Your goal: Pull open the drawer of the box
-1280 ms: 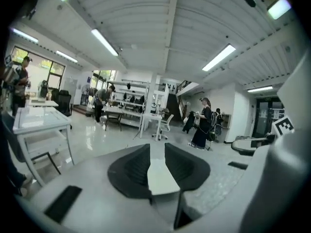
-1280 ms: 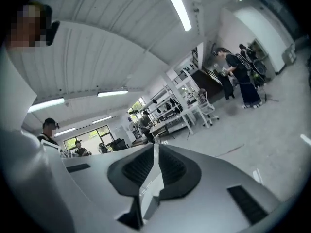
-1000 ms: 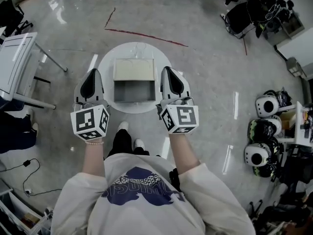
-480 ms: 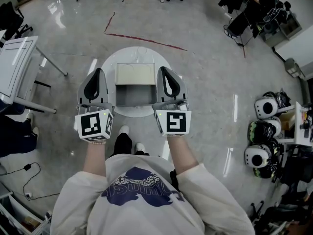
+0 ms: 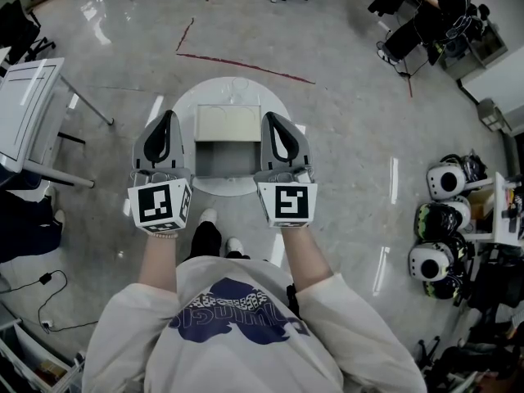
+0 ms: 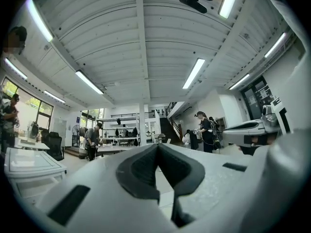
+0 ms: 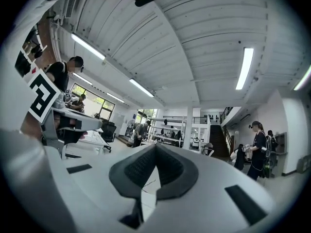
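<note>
**Drawer stands open; both grippers closed and idle beside the box**

- Shallow beige rectangular box sits near the middle of the round white desk. Its grey drawer projects from the front face toward the person. The cavity shows as bare grey; no contents can be made out.
- Left gripper is at the box's left flank and right gripper at its right, roughly level with each other. The drawer lies between them in the head view.
- Left gripper view: fingers are pressed together with nothing between them. Beyond them are only the open hall and ceiling lights.
- Right gripper view: fingers are likewise together and empty, with the same outlook over the room.
- Neither gripper view shows box or desk, so both tools probably point level or slightly upward, above the work rather than at it. I cannot tell from overhead whether either one grazes the drawer's sides.
- Judgement: the pull looks finished, since the drawer is well out. The symmetric, closed, hands-off pose reads as a rest position that keeps the tools clear of the open drawer.
- Risk: a careless drop of either gripper could knock the drawer or shift the box on the small desk.
</note>
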Demonstrator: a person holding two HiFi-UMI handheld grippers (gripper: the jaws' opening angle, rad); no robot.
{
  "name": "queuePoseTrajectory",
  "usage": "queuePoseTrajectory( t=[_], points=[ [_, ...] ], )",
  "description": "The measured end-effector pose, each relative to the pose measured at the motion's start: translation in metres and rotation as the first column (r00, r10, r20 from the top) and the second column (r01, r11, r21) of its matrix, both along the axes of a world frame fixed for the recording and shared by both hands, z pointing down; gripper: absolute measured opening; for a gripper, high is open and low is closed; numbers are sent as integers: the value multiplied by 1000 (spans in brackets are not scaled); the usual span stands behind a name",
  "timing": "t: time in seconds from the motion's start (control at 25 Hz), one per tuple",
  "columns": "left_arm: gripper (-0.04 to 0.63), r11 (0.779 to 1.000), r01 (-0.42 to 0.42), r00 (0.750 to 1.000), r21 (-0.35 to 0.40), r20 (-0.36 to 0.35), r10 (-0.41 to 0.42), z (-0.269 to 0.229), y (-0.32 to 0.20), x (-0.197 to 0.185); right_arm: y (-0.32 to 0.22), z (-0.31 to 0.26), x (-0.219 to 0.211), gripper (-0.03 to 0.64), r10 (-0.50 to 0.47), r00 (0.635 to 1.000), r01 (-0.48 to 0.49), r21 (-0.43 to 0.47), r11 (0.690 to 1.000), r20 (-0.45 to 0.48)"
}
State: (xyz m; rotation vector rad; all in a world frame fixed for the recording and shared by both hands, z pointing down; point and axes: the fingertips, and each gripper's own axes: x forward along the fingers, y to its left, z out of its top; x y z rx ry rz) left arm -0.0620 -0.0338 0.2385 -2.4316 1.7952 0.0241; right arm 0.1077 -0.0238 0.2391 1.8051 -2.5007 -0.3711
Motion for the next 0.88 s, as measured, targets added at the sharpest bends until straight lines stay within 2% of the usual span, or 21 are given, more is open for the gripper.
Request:
queuePoseTrajectory(
  t=[0.88],
  points=[
    [6, 999, 6, 1000, -32, -8, -6, 12, -1, 0, 2, 1, 2, -3, 15, 1000, -15, -14, 1000, -18]
  ],
)
